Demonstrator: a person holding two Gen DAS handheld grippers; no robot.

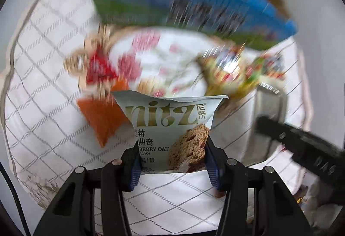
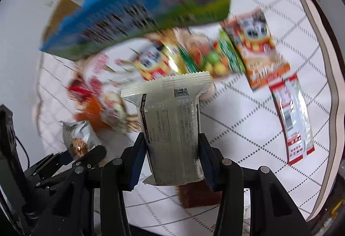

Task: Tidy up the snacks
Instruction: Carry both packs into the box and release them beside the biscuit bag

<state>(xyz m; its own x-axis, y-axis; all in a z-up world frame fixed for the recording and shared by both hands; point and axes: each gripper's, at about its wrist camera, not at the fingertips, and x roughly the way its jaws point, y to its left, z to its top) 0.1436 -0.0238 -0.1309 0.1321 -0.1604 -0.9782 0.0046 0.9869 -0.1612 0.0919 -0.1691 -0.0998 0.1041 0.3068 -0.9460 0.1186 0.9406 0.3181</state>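
Left gripper (image 1: 172,162): clamped on one cookie packet (image 1: 172,128).
Right gripper (image 2: 172,160): gripping one pale wrapper (image 2: 172,128).
Far: one blue bag (image 2: 151,7).

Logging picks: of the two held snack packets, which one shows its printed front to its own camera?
The cookie packet in the left tool: logo and cookie picture show. The packet in the right tool shows its seamed back with a QR code.
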